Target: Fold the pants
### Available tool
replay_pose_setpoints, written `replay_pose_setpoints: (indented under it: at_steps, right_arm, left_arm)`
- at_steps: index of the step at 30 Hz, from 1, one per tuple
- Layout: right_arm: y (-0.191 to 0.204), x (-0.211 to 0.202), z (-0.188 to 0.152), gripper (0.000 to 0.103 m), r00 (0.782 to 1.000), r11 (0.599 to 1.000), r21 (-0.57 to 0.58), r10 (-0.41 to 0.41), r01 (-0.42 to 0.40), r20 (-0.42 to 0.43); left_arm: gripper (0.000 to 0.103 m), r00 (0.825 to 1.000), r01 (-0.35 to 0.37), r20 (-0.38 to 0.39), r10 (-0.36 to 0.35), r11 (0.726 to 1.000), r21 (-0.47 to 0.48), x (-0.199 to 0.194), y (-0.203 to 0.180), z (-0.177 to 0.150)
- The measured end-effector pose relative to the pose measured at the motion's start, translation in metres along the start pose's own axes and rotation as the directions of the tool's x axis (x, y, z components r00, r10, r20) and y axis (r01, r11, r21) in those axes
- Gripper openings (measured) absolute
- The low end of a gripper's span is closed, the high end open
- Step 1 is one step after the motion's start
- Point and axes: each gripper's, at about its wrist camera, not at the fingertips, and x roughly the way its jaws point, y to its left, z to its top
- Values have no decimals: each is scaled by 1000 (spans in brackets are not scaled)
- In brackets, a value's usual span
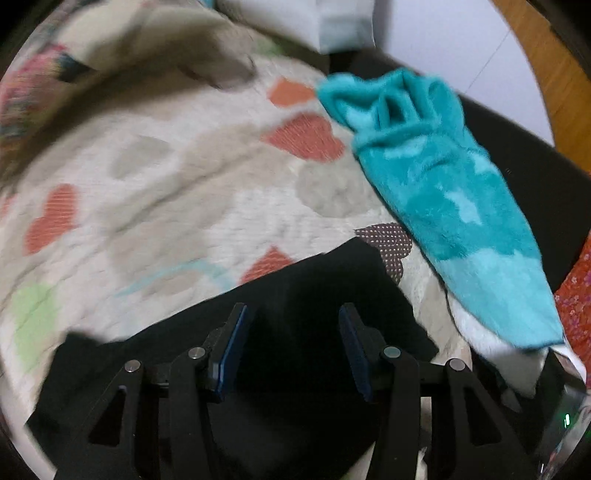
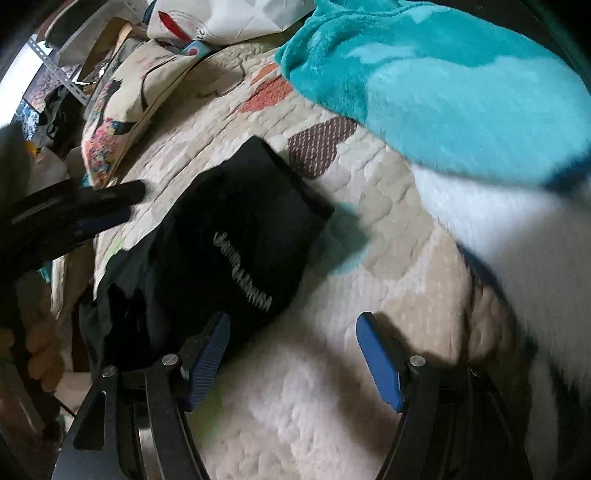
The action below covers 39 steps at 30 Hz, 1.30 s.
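Note:
The black pants (image 1: 303, 288) lie folded on the quilted bedspread (image 1: 177, 177), with a grey printed logo on top in the right wrist view (image 2: 236, 236). My left gripper (image 1: 293, 314) is open and empty just above the pants, its jaws standing over the black cloth. It also shows at the left of the right wrist view (image 2: 110, 206). My right gripper (image 2: 293, 321) is open and empty, its left finger (image 2: 210, 350) at the pants' near edge, its right finger over the bedspread (image 2: 369, 240).
A teal fleece blanket (image 1: 454, 192) lies on the right side of the bed, also at the top right in the right wrist view (image 2: 443, 81). Patterned pillows (image 2: 122, 110) and a white bag (image 2: 236, 18) lie at the far end. Red cloth (image 1: 578, 295) shows at the right edge.

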Motion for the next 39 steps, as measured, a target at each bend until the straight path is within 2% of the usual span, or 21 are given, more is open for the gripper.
replay_pose_setpoints:
  at_steps: [4, 6, 8, 9, 10, 11, 12, 13, 14, 15, 16, 21, 23, 27, 29, 32, 35, 39]
  right_arm:
    - [2, 12, 17, 76, 1000, 999, 33, -13, 14, -19]
    - [3, 19, 22, 76, 1000, 999, 37, -23, 23, -15]
    - [4, 25, 26, 77, 1000, 999, 28, -31, 31, 5]
    - [5, 26, 27, 77, 999, 999, 24, -31, 30, 20]
    - [6, 28, 29, 77, 999, 999, 13, -31, 31, 35]
    - [7, 30, 30, 77, 999, 1000, 3, -31, 31, 41]
    - [7, 30, 31, 73, 999, 1000, -1, -25, 25, 44]
    - [6, 30, 32, 65, 999, 1000, 7, 9, -10, 42]
    - [4, 31, 33, 41, 999, 999, 25, 46, -47, 22]
    - [5, 31, 33, 34, 998, 997, 38, 67, -67, 13]
    - [7, 28, 33, 28, 997, 997, 32, 75, -76, 19]
    - [39, -1, 30, 24, 990, 989, -89, 125, -119, 67]
    - [59, -11, 27, 24, 986, 980, -144, 149, -137, 75]
    - [102, -31, 11, 23, 979, 945, -280, 193, -168, 63]
    - [130, -38, 0, 23, 976, 914, -359, 216, -188, 40]
    - [170, -36, -19, 23, 975, 862, -466, 224, -201, -7]
    - [209, -21, -45, 22, 974, 805, -551, 213, -217, -73]
    - [243, -2, -81, 22, 982, 729, -659, 165, -184, -92]
  left_arm:
    - [53, 999, 50, -20, -49, 999, 16, 34, -8, 28]
    - [60, 996, 83, -47, -82, 996, 25, 52, -15, 42]
    - [60, 990, 112, -91, -107, 992, 53, 70, -26, 51]
    - [62, 990, 87, -123, -74, 991, 100, 81, -38, 51]
    - [62, 992, 54, -120, -37, 989, 139, 84, -45, 51]
    - [57, 993, 10, -115, 14, 979, 206, 86, -56, 49]
    - [37, 993, -24, -107, 53, 965, 260, 85, -65, 45]
    - [27, 992, -37, -103, 68, 960, 279, 84, -67, 43]
    - [17, 992, -21, -114, 52, 964, 265, 82, -66, 43]
    - [15, 992, 25, -123, 1, 976, 217, 76, -60, 43]
    - [15, 994, 37, -106, -17, 981, 192, 68, -56, 43]
    - [14, 998, 61, 16, -63, 993, 98, 7, -33, 29]
    - [14, 996, 72, 54, -75, 996, 55, -18, -21, 20]
    - [14, 983, 117, 154, -104, 990, -78, -78, 27, -9]
    - [8, 972, 148, 203, -117, 979, -143, -104, 55, -26]
    - [6, 956, 176, 273, -109, 956, -235, -136, 95, -60]
    - [6, 944, 207, 316, -95, 917, -340, -155, 138, -94]
    - [6, 940, 224, 337, -58, 849, -478, -159, 188, -141]
